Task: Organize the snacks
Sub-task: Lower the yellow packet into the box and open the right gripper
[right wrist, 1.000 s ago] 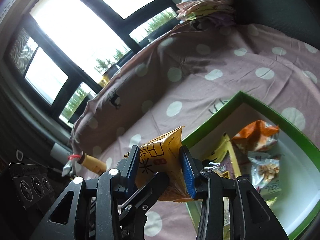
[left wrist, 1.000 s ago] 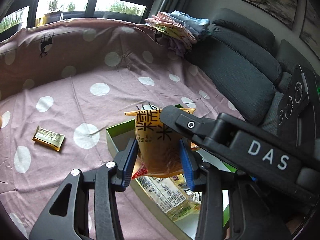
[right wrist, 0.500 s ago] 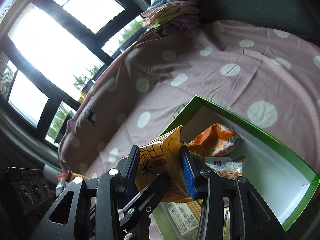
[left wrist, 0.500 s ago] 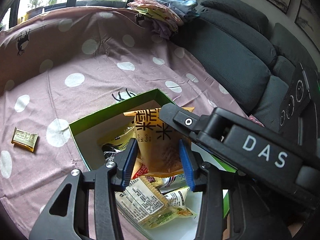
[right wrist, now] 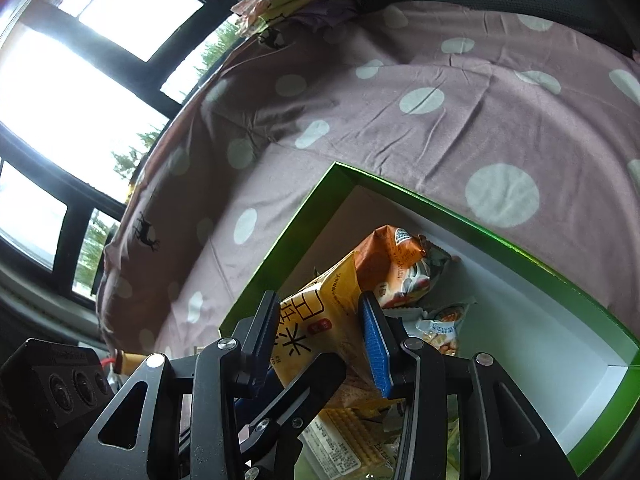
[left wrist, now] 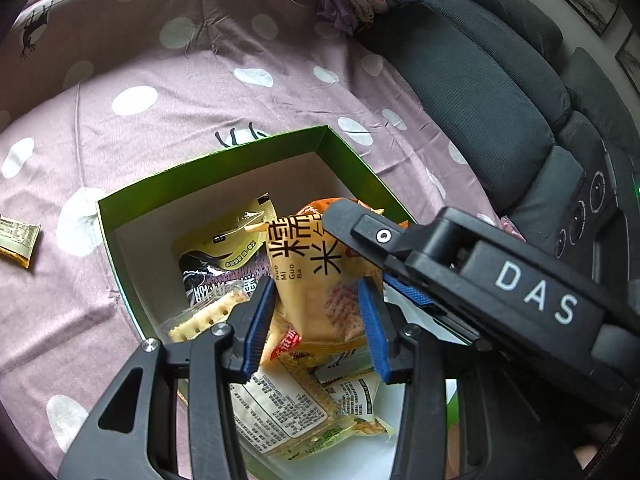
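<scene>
Coming down w/ both grippers on one yellow rice-cracker bag (left wrist: 316,280): a sec ago it hangs over the box's near rim, now it's inside the green box (left wrist: 224,152), above the wafer pack (left wrist: 280,404) & orange bag (right wrist: 400,264); left gripper (left wrist: 316,316) & right gripper (right wrist: 320,336) each narrowly apart, pads pinching the bag; release looks next; one gold bar (left wrist: 16,240) left out on the pink polka-dot sheet (left wrist: 160,80); dark sofa (left wrist: 480,80) beside, windows (right wrist: 80,80) behind.

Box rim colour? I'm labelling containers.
Green box rim, white inside; clearest in the right wrist view.
</scene>
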### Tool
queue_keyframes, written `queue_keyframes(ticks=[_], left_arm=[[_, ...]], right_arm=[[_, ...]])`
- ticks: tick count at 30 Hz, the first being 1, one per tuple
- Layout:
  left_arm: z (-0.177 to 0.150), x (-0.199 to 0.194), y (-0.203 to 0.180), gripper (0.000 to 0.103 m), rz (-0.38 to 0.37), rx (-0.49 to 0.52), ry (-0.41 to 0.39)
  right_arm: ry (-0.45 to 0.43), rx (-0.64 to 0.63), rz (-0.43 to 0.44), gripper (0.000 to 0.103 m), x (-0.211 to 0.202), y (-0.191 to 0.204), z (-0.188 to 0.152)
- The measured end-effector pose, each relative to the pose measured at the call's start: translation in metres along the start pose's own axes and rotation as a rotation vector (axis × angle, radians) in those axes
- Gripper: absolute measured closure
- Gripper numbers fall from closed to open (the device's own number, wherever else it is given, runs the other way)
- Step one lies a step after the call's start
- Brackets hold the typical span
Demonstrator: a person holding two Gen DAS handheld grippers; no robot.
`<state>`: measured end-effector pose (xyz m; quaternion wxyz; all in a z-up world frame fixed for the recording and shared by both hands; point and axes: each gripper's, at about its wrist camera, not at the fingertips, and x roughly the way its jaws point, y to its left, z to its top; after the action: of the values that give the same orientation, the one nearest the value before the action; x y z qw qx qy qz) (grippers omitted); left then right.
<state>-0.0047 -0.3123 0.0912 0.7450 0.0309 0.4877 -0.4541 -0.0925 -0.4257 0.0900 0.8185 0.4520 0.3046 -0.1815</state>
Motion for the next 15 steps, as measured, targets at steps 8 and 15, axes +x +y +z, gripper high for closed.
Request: queue_keyframes(ticks=[8, 15], left_arm=[[-0.002, 0.007, 0.008, 0.061, 0.008, -0.025, 0.018], [-0.005, 0.008, 0.009, 0.06, 0.029, -0.027, 0.021]], right_arm=[[0.024, -0.003, -0.045, 0.059, 0.012, 0.0, -0.001], [0.039, -0.01, -0.093, 0.059, 0.017, 0.001, -0.002]])
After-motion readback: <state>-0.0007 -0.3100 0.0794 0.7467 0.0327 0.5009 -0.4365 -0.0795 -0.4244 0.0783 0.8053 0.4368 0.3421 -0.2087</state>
